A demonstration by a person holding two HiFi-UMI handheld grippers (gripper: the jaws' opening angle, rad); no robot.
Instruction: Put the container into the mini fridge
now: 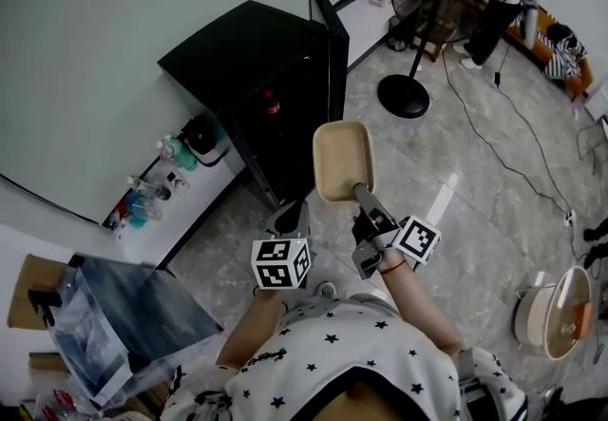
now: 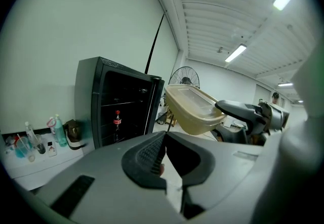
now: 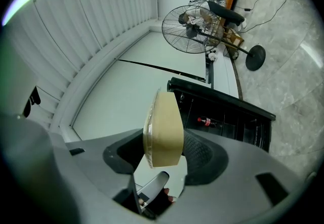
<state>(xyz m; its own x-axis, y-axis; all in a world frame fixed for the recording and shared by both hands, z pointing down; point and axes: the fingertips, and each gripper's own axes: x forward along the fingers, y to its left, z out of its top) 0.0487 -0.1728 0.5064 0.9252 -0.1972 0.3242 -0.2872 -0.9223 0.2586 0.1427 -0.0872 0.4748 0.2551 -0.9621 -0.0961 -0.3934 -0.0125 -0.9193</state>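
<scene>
The black mini fridge stands against the wall with its door swung open; a cola bottle stands on a shelf inside. My right gripper is shut on the near edge of a beige lidded container, holding it out in the air in front of the fridge opening. In the right gripper view the container sits edge-on between the pads. My left gripper hangs beside it to the left, shut and holding nothing; in its own view the jaw tips meet, with the container off to the right.
A low white shelf with bottles and a kettle runs left of the fridge. A standing fan and a person are behind the fridge door. A cable crosses the tiled floor; a pot sits at right, a plastic-wrapped box at left.
</scene>
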